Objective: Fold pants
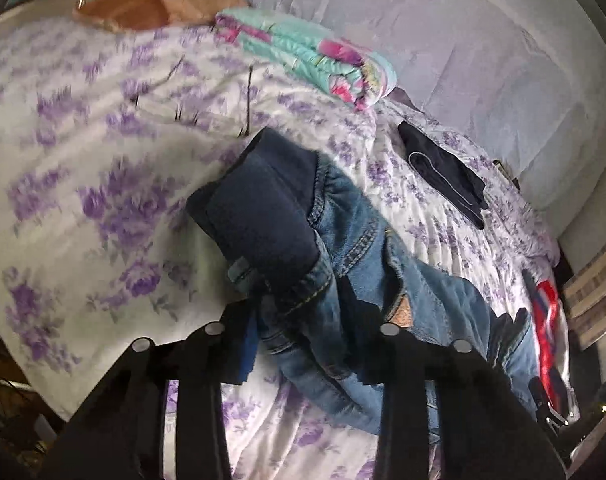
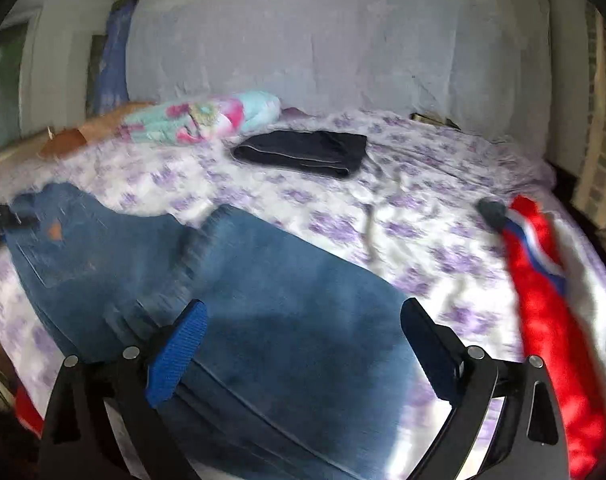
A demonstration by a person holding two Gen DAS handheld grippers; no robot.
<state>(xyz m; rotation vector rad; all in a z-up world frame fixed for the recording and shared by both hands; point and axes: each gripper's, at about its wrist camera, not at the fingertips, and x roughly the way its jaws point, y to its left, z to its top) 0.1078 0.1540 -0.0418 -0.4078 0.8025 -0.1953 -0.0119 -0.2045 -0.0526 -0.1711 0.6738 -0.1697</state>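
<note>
right gripper point(image 2: 303, 344) fingers spread wide over jeans point(image 2: 263, 280) on bedsheet point(image 2: 403, 208).

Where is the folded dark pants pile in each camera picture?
Left wrist view: the folded dark pants lie right of centre on the flowery sheet, beyond the jeans.
Right wrist view: the folded dark pants lie upper middle, behind the jeans.
Shared landmark: the rolled pink-and-teal blanket, close beside the pile in both.

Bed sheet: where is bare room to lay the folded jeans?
Free: sheet between the folded dark pants and red garment; also left of the jeans, below the floral quilt. Crowded: around the jeans themselves.
</note>
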